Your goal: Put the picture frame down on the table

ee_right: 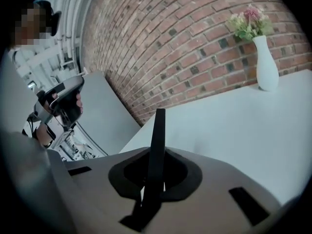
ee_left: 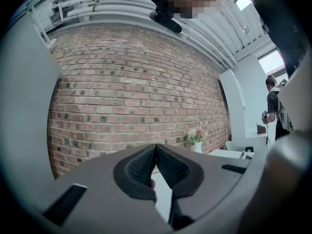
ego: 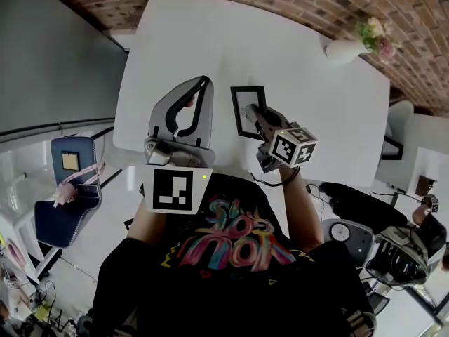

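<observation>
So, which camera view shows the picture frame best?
The head view: the picture frame shows as a black rectangle in the right gripper. The right gripper view shows only its thin edge between the jaws; the left gripper view, nothing.

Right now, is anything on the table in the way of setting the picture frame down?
Nothing visible. The right gripper holds the picture frame in its jaws over bare table; the vase stands off at the far corner.
</observation>
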Demonstrator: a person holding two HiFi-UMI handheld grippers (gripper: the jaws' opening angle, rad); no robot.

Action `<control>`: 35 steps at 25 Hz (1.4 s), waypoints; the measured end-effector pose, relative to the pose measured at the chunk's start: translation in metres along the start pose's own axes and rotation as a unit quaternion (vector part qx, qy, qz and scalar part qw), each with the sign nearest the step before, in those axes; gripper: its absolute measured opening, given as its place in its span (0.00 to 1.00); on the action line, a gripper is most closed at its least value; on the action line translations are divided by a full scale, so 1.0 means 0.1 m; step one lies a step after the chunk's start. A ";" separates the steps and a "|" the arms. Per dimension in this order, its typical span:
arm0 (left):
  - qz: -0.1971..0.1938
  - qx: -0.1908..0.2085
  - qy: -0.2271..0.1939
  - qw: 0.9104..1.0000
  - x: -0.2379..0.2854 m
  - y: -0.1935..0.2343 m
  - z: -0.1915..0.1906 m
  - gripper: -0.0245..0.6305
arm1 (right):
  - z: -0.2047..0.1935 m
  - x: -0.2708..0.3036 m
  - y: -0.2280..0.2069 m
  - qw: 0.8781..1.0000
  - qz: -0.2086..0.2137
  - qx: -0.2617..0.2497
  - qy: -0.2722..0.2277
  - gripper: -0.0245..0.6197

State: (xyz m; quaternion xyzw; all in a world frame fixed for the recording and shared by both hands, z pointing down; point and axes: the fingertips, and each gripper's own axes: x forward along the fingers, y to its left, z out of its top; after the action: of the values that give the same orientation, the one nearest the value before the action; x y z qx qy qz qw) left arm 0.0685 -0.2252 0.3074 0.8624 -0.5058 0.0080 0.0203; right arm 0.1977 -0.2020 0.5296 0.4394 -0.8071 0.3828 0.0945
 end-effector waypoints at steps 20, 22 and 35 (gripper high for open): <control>0.002 0.000 0.026 1.000 0.29 -0.04 -0.25 0.07 | -0.38 0.41 -0.42 0.995 0.007 0.022 0.095 0.12; 0.006 -0.005 0.025 1.000 0.30 -0.01 -0.26 0.07 | -0.38 0.43 -0.46 0.995 0.000 0.019 0.098 0.13; 0.020 -0.018 0.024 0.999 0.35 0.14 -0.28 0.07 | -0.39 0.42 -0.64 0.991 -0.054 -0.044 0.111 0.28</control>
State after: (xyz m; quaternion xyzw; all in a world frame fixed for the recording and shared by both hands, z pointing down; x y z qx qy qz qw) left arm 0.0737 -0.2611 0.3366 0.8514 -0.5220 0.0199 0.0473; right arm 0.2156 -0.2224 0.6117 0.4326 -0.7826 0.3878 0.2237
